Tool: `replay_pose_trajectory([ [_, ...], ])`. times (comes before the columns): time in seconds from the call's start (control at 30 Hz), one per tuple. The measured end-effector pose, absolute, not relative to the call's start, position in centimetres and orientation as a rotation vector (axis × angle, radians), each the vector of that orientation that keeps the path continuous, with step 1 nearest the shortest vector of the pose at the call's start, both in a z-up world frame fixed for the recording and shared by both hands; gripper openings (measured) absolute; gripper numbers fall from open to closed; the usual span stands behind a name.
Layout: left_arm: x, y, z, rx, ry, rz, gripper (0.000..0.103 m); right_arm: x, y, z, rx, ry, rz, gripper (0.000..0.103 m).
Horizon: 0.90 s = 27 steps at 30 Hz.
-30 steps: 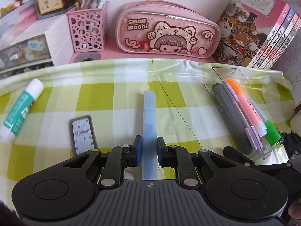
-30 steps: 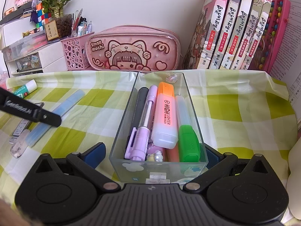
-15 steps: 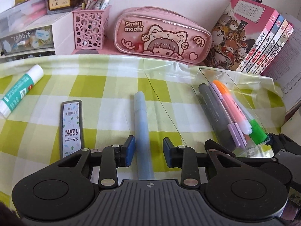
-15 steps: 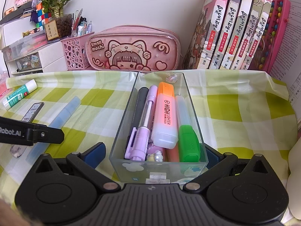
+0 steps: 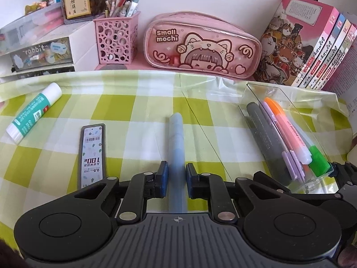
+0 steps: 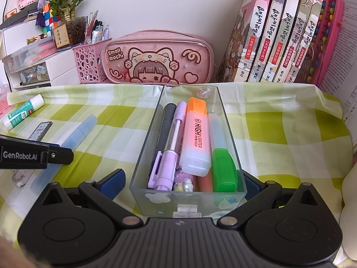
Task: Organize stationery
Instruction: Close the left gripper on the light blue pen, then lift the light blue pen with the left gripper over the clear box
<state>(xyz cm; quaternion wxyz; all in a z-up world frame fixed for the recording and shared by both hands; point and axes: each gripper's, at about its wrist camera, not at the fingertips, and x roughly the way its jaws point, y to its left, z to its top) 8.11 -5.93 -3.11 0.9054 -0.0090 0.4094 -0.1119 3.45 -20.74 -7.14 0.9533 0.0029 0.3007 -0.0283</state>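
A pale blue marker [image 5: 176, 143] lies on the green checked cloth, also in the right wrist view [image 6: 78, 131]. My left gripper [image 5: 175, 178] straddles its near end, jaws close to it on both sides. Whether the pads press it is unclear. A clear plastic box [image 6: 223, 111] holds several pens and highlighters, such as an orange highlighter [image 6: 196, 134]. My right gripper [image 6: 185, 181] has its fingers against both sides of the box's near end. The box also shows in the left wrist view [image 5: 312, 125].
A glue stick [image 5: 33, 111] and a black lead-refill case [image 5: 92, 154] lie left of the marker. A pink pencil case [image 5: 200, 47], pink pen cup [image 5: 116, 40], white drawers [image 5: 38, 51] and books [image 6: 279, 33] line the back wall.
My left gripper opened around the blue marker half a second ago and has narrowed on it again. The view has lifted back slightly. The right gripper and box have not moved.
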Motion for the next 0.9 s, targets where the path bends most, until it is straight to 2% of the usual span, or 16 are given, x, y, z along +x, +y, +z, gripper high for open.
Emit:
replay_pose_trajectory([
  [0.57, 11.0, -2.5, -3.2, -0.589, 0.950, -0.463, 0.014, 3.5, -20.7, -7.2, 0.004, 0.611, -0.058, 0.101],
  [0.9, 12.2, -4.1, -0.7, -0.726, 0.920, -0.574, 0.014, 3.5, -20.7, -7.2, 0.004, 0.611, -0.058, 0.101],
])
